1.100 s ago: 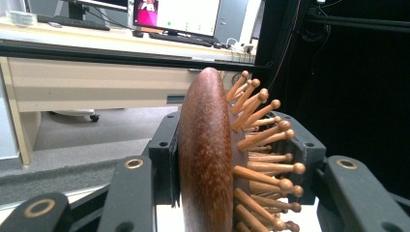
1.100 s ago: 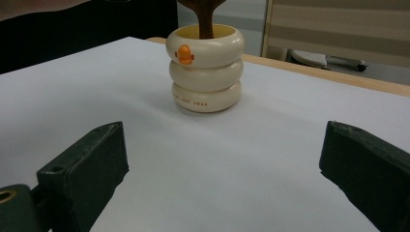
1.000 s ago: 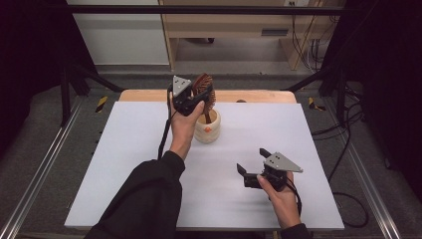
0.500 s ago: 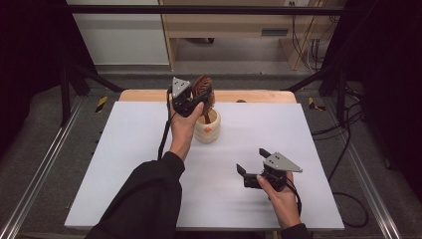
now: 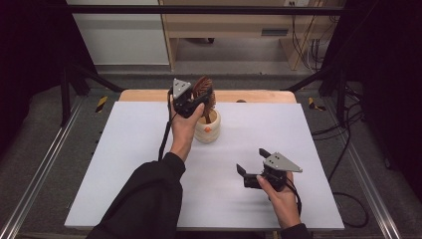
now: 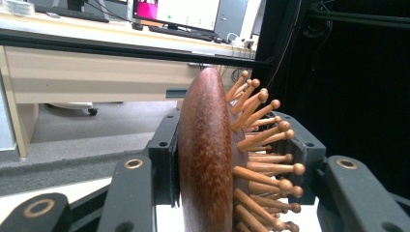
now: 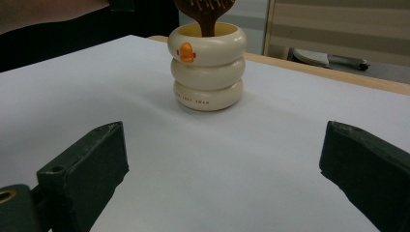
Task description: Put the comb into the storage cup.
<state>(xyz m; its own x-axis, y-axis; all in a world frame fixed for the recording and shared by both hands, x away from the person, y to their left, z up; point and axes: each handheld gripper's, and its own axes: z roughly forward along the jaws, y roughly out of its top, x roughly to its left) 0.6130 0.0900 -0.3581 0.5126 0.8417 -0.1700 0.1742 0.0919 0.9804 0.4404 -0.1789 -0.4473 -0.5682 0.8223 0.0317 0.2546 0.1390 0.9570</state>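
The brush [image 5: 204, 92] has sunk a bit, its handle now in the cup [image 5: 207, 128] near the table's [image 5: 124, 149] far edge, pinched by the left gripper [image 5: 196, 102]; I think letting go comes next, while the right gripper [image 5: 251, 167] rests spread wide, empty.

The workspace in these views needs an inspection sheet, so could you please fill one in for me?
Surface: white tabletop, wooden strip along the far edge.
Job's things: wooden hairbrush, handle down in cream ringed cup.
Clutter: nothing seen.
Grippers: left claw shut on the hairbrush head above the cup; right claw open, low over the table, holding nothing.
Cables: black cable trails from the left claw.
Surroundings: desk with monitor, cables on grey floor.
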